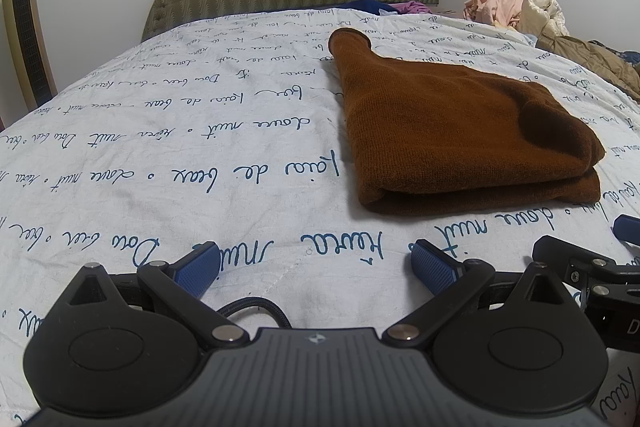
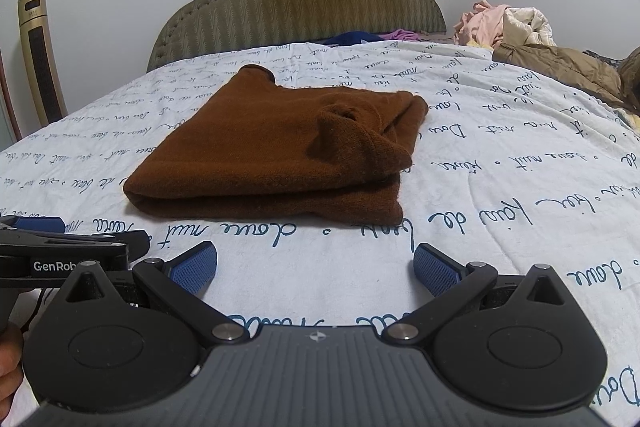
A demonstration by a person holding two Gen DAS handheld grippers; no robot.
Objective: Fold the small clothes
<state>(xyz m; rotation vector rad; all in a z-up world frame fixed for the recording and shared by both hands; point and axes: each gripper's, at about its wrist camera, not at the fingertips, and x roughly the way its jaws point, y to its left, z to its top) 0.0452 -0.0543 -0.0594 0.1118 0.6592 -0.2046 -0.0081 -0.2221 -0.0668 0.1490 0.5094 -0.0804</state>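
Currently the brown sweater (image 2: pixel 276 147) lies folded ahead of both grippers, untouched. Left gripper (image 1: pixel 316 267) and right gripper (image 2: pixel 316 267) hover with jaws spread, empty. Judged: fold nearly complete; next move calls for tucking the loose right flap.

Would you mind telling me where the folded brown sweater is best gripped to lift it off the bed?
I would take the brown sweater by its near folded edge, coming in low from the front. That edge is a thick, rounded stack of layers facing both grippers, so open jaws can close over all of them. The right gripper sits almost directly before it.
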